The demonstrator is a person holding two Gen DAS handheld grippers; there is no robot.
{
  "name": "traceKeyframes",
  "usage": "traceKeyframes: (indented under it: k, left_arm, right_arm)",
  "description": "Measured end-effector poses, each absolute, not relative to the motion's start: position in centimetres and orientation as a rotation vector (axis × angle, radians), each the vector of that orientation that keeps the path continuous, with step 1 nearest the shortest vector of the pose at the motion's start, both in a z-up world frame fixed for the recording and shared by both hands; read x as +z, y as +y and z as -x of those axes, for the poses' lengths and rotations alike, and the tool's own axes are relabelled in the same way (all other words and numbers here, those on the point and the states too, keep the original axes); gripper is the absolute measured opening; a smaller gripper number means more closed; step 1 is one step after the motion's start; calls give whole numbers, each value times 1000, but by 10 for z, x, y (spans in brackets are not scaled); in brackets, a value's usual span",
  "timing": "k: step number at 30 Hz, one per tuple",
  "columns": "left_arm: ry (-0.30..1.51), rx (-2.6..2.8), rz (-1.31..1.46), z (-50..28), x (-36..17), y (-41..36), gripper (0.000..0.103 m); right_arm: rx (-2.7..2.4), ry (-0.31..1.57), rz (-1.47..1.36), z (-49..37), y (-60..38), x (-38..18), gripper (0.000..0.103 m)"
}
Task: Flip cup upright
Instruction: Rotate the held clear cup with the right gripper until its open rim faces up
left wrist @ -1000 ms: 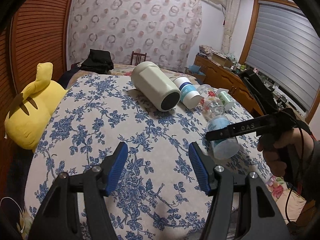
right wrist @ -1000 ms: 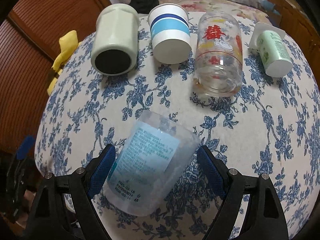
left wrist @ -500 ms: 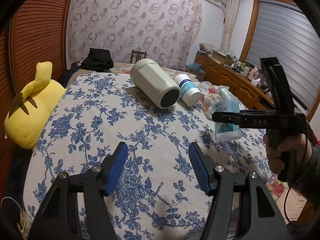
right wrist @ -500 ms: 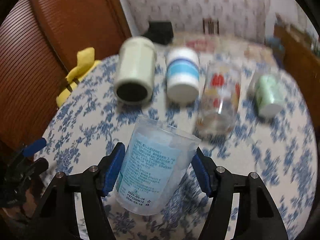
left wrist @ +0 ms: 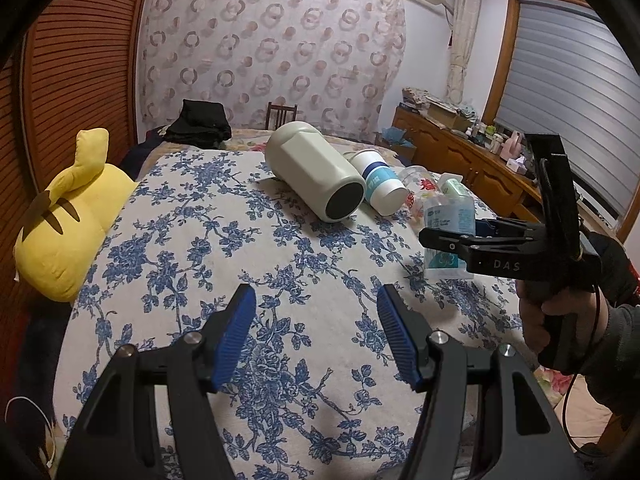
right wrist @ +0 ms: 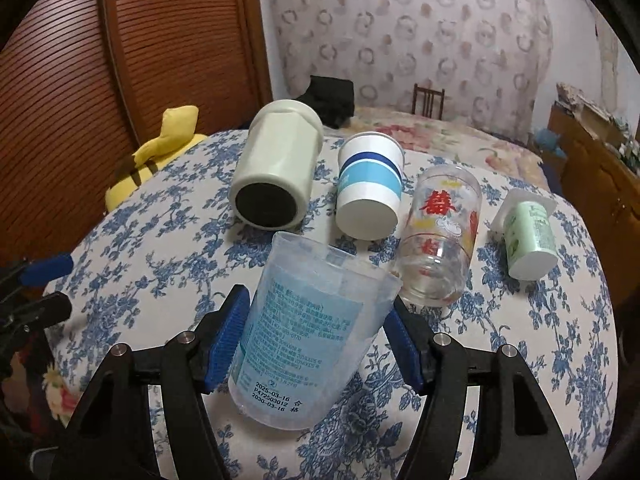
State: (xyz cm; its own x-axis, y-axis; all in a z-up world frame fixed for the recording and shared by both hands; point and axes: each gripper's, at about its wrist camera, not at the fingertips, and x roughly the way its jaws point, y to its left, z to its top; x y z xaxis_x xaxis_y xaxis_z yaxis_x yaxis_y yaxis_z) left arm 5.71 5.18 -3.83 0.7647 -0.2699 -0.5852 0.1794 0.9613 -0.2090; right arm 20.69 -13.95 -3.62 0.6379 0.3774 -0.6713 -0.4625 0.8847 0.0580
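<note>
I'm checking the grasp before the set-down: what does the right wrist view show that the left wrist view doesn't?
Right wrist only: both blue pads pressed against the clear plastic cup, rim pointing up and away; the printed glass in full.

Left wrist only: the right gripper from the side, its hand, and the cup's base on the floral cloth.

Both: the cup, the beige tumbler and the paper cup, lying down.

the right gripper point(left wrist: 452, 236) covers the middle of the clear plastic cup point(left wrist: 447, 212) in the left wrist view. the glass point(left wrist: 416, 188) behind the paper cup point(left wrist: 380, 188) is mostly hidden. items on the far right sideboard point(left wrist: 460, 148) are too small to tell.
</note>
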Motion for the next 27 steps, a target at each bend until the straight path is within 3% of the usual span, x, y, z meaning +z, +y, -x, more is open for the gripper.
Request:
traceKeyframes:
  k: [9, 23, 25, 27]
  left_arm:
    - [657, -241, 141, -57, -39, 53, 62]
    - [640, -232, 125, -55, -32, 50, 62]
    - [633, -230, 119, -56, -30, 48, 62]
    - [627, -225, 115, -56, -28, 45, 62]
  right_arm:
    - [502, 653, 143, -192, -140, -33, 72]
    - [517, 714, 133, -175, -136, -38, 73]
    - [529, 710, 147, -172, -134, -36, 58]
    - [522, 686, 173, -172, -131, -33, 58]
